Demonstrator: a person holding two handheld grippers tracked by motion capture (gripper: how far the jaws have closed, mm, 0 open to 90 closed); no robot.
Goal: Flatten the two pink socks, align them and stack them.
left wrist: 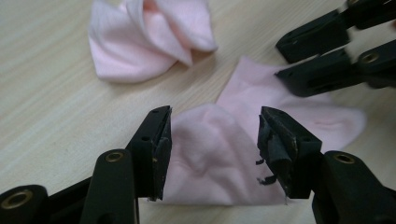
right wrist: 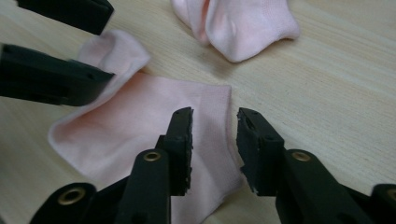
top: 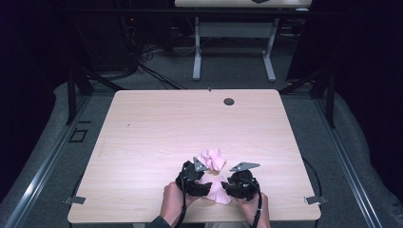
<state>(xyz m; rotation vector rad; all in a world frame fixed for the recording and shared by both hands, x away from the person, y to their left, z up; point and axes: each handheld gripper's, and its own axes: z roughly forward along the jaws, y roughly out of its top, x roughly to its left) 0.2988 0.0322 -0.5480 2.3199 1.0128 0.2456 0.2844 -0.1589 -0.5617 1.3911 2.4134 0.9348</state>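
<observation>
The flat pale pink cotton sock (left wrist: pixel 261 116) is lying near the front edge of the light wooden table (top: pixel 157 128), with the left gripper (left wrist: pixel 212 140) and right gripper (right wrist: pixel 215 140) both standing part open over it, gripping nothing, so the flattening is looking nearly done. The crumpled pink sock (top: pixel 212 158) just beyond is waiting untouched. The gripper views are showing the gaps between pads and cloth, while the high view is showing the person's hands (top: pixel 172 202).

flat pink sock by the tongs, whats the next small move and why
Probably lift both tongs clear and reach for the crumpled sock. The flat sock lies spread on the table, and the left tongs and right tongs stand open, gripping nothing.
</observation>
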